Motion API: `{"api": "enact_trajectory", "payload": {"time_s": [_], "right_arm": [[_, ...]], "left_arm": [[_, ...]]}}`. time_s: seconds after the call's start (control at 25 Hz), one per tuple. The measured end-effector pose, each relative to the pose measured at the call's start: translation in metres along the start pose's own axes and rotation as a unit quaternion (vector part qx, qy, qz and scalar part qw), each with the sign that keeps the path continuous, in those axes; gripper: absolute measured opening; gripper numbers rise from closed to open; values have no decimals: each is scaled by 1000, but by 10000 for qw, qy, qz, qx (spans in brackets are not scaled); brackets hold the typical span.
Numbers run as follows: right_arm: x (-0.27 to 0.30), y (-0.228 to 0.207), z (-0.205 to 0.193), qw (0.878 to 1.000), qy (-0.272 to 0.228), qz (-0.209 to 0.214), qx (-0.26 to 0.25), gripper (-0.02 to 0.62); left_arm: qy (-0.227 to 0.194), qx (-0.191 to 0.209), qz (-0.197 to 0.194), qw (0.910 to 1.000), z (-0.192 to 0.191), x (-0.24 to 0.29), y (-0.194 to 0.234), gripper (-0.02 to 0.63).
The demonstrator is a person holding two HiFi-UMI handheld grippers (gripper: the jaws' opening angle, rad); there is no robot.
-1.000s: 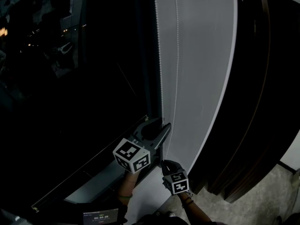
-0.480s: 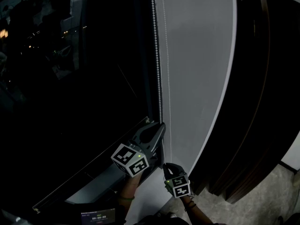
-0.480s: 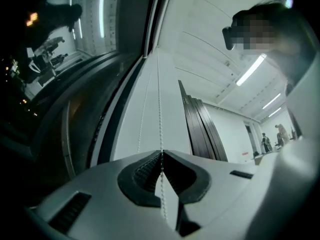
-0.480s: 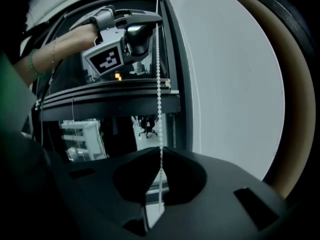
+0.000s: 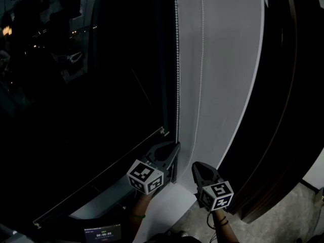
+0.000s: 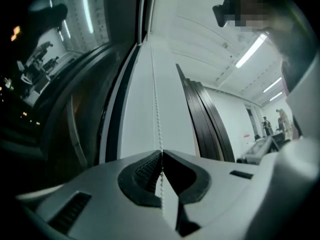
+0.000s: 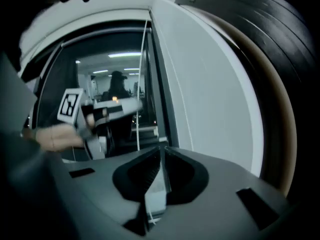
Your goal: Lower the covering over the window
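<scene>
White beaded plastic cord (image 5: pixel 177 59), smooth and glossy; black window glass (image 5: pixel 76 95), mirror-shiny; pale grey panel (image 5: pixel 223 59), matt and finely textured; left gripper (image 5: pixel 175 146), matt grey plastic with ribbed black rubbery pads (image 6: pixel 144 171).

The left gripper (image 5: pixel 175 146) has a grey moulded shell with dark rectangular slots (image 6: pixel 241 174). Its two jaws are faced with black ribbed pads (image 6: pixel 144 173). At its rear sits a white cube (image 5: pixel 146 176) printed with black square markers. The right gripper (image 5: pixel 194 165) has the same grey build and its own marker cube (image 5: pixel 218 195). Dark wristbands (image 5: pixel 219 221) are worn on the right wrist, and a thin band (image 5: pixel 137 216) on the left.
</scene>
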State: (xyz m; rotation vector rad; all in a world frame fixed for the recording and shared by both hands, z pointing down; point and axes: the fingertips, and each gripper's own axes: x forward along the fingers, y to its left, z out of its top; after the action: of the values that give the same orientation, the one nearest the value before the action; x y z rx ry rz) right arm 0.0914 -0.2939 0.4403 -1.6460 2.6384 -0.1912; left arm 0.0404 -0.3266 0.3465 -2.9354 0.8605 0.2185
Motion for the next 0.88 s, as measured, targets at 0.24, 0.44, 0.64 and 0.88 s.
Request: {"api": "enact_trajectory", "payload": {"time_s": [0.24, 0.44, 0.64, 0.88], "right_arm": [[5, 13, 115, 9938, -778, 643, -471, 41], [28, 37, 181, 9826, -823, 1418, -871, 103], [47, 68, 227, 9682, -985, 2068, -1002, 104], [48, 76, 268, 9633, -1530, 1999, -934, 103]], "left_arm": [[819, -623, 40, 9947, -103, -14, -11, 9], [1311, -925, 104, 9870, -160, -27, -22, 9], [1701, -1219, 139, 9778, -209, -44, -34, 9], [1657, -1270, 220, 9777, -214, -49, -29, 9]]}}
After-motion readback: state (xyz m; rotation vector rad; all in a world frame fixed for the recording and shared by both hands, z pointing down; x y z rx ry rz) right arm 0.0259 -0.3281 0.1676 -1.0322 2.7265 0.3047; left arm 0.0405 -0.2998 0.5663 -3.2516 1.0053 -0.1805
